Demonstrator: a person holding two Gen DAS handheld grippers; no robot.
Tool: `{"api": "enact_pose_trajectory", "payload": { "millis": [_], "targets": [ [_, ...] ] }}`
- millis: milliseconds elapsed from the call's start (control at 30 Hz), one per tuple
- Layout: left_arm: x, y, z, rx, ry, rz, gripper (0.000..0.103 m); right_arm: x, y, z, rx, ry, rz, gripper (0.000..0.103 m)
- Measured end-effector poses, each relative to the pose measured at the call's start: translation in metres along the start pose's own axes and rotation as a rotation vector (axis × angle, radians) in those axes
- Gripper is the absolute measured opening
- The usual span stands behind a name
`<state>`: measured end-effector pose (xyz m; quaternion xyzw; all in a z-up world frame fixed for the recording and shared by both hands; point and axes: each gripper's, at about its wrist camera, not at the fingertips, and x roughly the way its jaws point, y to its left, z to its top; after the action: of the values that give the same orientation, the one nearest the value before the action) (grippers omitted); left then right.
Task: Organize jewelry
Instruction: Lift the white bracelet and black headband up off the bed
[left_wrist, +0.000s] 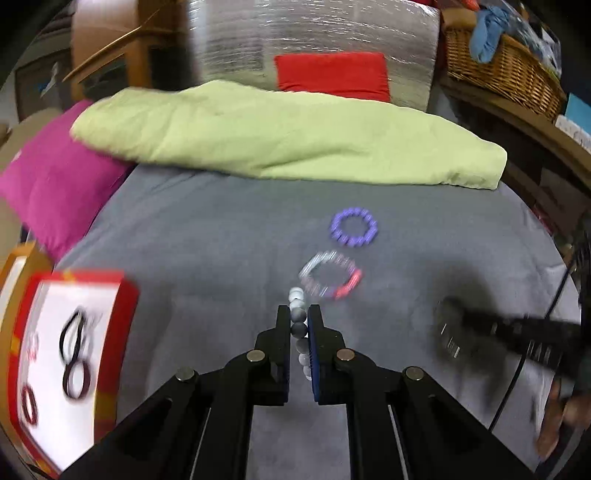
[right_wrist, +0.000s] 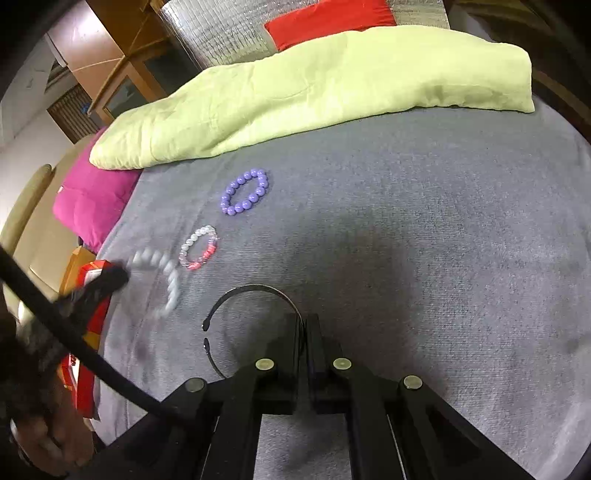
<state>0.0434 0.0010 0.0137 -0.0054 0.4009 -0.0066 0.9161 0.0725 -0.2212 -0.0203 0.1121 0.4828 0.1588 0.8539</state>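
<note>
The left gripper (left_wrist: 298, 321) is closed on a grey beaded bracelet (left_wrist: 297, 312), whose beads run up between its two fingers and past their tips; the right wrist view shows this same bracelet (right_wrist: 162, 280) blurred and hanging from the black fingers at the left. The right gripper (right_wrist: 306, 332) is clamped on a thin black open bangle (right_wrist: 236, 306), one end of the band pinched between the closed fingers while the rest curves out to the left above the grey blanket (right_wrist: 406, 240).

Two more bracelets lie flat on the blanket ahead of the grippers. One is a clear-and-pink beaded bracelet (right_wrist: 198, 248), just beyond the held grey one. The other is a purple beaded bracelet (right_wrist: 244, 192), farther out and apart from the first. That makes three beaded bracelets and one bangle outside the box.

At the left edge of the blanket stands a red box (left_wrist: 127, 295) with a white inside, holding several dark rings (left_wrist: 75, 354); blur prevents an exact count, though at least three loops show.

Beyond the jewelry lie one light green pillow (right_wrist: 314, 81), one magenta pillow (right_wrist: 92, 199) to its left and one red cushion (right_wrist: 328, 18) behind. A wicker basket (left_wrist: 506, 70) sits at the far right.
</note>
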Motion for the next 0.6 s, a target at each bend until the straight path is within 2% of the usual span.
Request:
{"api": "enact_pose_trajectory", "payload": {
  "millis": [133,367,600],
  "targets": [
    [-0.005,0.027,-0.025,-0.065,0.015,-0.016,0.009,-0.009,0.007,-0.005,0.006,-0.023,0.01,0.004],
    [-0.01,0.04,-0.024,-0.129,-0.007,-0.056,0.009,-0.008,0.008,-0.013,0.032,-0.026,0.041,0.004],
    [-0.008,0.029,-0.023,-0.092,-0.032,-0.052,0.009,-0.007,0.011,-0.01,0.012,-0.042,0.062,0.004]
  ]
}}
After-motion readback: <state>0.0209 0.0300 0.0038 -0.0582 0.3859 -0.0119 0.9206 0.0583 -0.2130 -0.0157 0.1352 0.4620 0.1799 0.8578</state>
